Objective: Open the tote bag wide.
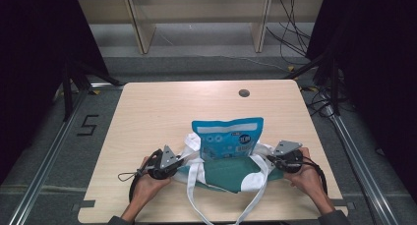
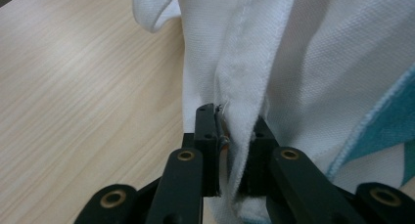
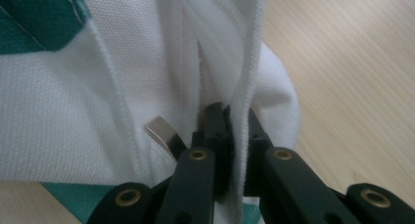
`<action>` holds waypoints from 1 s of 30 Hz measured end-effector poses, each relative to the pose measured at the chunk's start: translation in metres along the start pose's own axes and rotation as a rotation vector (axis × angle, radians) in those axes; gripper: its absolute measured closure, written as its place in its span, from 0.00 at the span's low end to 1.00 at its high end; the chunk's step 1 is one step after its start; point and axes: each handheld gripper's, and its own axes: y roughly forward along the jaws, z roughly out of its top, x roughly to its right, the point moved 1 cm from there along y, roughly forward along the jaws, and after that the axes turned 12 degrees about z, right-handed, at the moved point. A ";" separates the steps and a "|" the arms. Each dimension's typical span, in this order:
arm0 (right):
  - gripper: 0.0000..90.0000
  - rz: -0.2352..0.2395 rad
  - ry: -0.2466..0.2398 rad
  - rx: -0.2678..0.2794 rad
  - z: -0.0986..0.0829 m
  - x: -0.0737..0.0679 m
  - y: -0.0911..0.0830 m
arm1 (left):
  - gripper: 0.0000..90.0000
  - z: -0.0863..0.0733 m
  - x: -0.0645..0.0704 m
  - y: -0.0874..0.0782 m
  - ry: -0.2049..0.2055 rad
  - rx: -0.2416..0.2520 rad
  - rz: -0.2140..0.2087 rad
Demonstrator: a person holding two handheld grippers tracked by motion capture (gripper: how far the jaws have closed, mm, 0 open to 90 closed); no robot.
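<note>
From my station I can read one sign for certain: a black "5" [image 1: 87, 125] marked on the grey floor just off the table's [image 1: 147, 112] left edge. The blue pouch [image 1: 227, 138] standing near the table's front edge carries white print and a round badge, but it is too small for me to read.

1. The worktop [image 1: 147, 117] was pale wood grain with a round grey grommet [image 1: 244, 93].
2. A wooden shelf frame [image 1: 142, 28] stood beyond it.
3. Black cables [image 1: 290, 36] trailed on the floor [image 1: 196, 63].
4. A "5" marking [image 1: 87, 125] lay left.
</note>
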 end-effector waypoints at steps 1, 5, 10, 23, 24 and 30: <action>0.96 -0.003 0.003 -0.005 0.000 -0.001 0.001 | 0.89 -0.001 0.000 0.001 0.016 -0.001 0.001; 0.96 0.008 0.015 -0.004 0.000 0.004 0.005 | 0.89 -0.002 -0.001 0.006 0.015 -0.007 -0.004; 0.96 -0.020 0.019 0.000 0.010 0.013 0.018 | 0.89 -0.001 -0.009 0.015 0.035 -0.014 0.035; 0.93 -0.042 0.059 0.034 0.034 0.036 0.040 | 0.88 0.005 -0.035 0.036 -0.038 -0.061 0.085; 0.88 -0.046 0.070 0.042 0.033 0.037 0.039 | 0.86 0.006 -0.037 0.036 -0.014 -0.043 0.079; 0.62 -0.086 0.182 0.134 0.038 0.040 0.012 | 0.67 0.013 -0.051 0.012 -0.117 0.005 0.036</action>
